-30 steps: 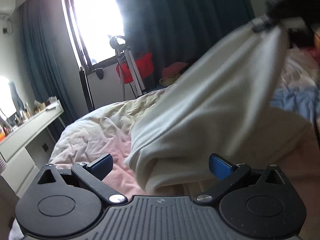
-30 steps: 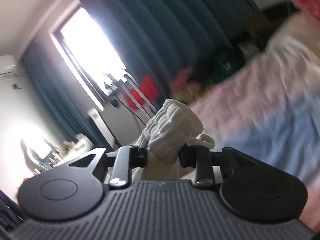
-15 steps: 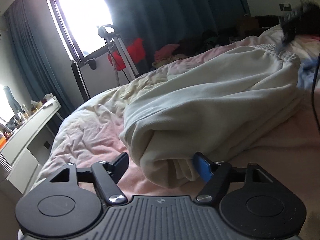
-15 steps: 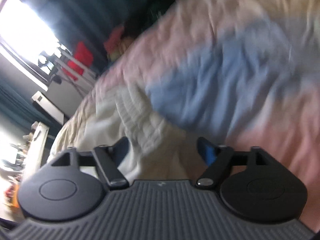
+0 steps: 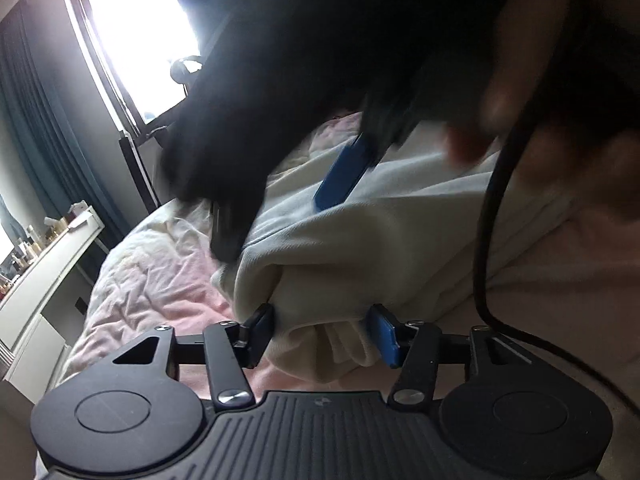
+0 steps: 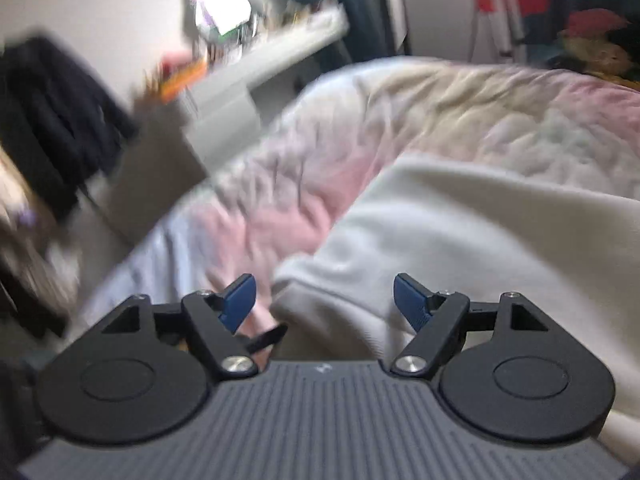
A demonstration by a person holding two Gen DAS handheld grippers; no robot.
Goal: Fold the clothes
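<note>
Where cream garment (image 5: 360,248) meets bedspread (image 5: 160,280), left hand-held gripper (image 5: 326,334) straddling fold

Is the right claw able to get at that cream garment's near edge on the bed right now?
Probably yes. The right claw is open, and the cream garment has its rolled edge lying just ahead between the fingers, with nothing in between.

From my left wrist view, the right gripper (image 5: 288,184) hangs close over the cream garment (image 5: 360,248) and blocks the way ahead; a black cable (image 5: 486,240) crosses the right side. Left of the garment, the bedspread (image 5: 160,280) lies bare toward the bed's edge, with a white desk (image 5: 44,276) beyond it.
</note>
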